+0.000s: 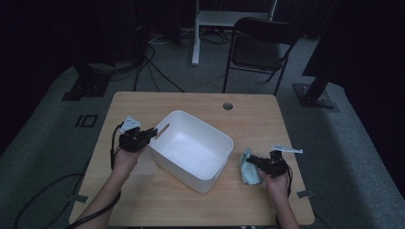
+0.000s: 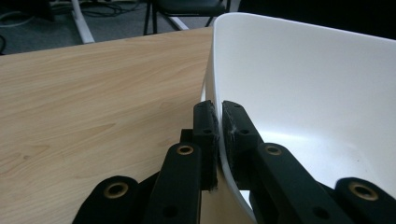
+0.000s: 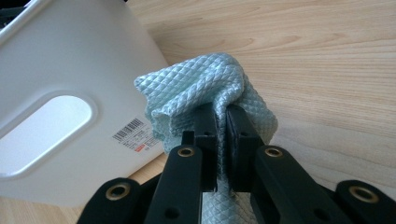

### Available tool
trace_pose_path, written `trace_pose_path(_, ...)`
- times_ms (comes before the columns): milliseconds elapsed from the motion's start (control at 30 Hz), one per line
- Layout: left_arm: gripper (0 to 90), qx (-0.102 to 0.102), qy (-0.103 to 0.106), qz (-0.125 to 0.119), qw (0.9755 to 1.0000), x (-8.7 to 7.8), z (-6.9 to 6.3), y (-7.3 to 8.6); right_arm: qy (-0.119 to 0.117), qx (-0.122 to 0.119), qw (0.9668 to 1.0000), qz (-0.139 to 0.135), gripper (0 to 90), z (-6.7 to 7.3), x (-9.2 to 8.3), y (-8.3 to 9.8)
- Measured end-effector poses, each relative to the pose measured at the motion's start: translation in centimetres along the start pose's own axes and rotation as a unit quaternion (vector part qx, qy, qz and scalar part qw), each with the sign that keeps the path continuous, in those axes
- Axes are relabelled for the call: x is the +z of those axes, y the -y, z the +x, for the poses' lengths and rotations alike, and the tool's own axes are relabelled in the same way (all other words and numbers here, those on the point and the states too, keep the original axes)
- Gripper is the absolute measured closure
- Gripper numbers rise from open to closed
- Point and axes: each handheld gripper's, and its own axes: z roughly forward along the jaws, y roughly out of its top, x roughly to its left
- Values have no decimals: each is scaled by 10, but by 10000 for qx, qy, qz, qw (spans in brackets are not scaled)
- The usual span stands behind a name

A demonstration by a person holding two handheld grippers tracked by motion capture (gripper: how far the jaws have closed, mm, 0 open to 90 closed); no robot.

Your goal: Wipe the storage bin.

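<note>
White bin: smooth plastic. Cloth: quilted weave, slight sheen. Table: matt wood grain.

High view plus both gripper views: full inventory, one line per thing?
bin: 1, white, handle slots, centre of the table, its wall pinched by the left hand-held gripper.
cloth: 1, pale green with a quilted weave, on the table right of the bin, pinched by the right hand-held gripper.
barcode label: 1, white, on the bin's outer wall beside a handle slot.
table: 1, light wood, with a round hole near its far edge.
folding chair: 1, black, on the floor beyond the table.
cables: several, black, on the grey floor behind the table.
left hand-held gripper: 1, black, shut on the bin's wall.
right hand-held gripper: 1, black, shut on the cloth.
forearms: 2, entering from the bottom edge.
</note>
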Motion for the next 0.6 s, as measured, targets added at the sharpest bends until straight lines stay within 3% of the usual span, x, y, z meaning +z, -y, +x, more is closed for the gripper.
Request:
trace_pose_path(167,819,-34,40,-78,10000,-4,-2,5,-59,-55,10000,5,846,5,1,-1)
trace_pose_path(267,833,126,-150,-58,9998,-2,-6,5,-194,-124,9997,-61,846,12,-1,-4)
trace_pose_path(333,861,199,-340,-21,9992,0,-11,3,-318,-204,9992,-132,846,20,-5,-7)
trace_pose_path(600,871,49,-469,-44,9989,2,-14,3,-954,-382,9939,-390,846,49,-15,-17)
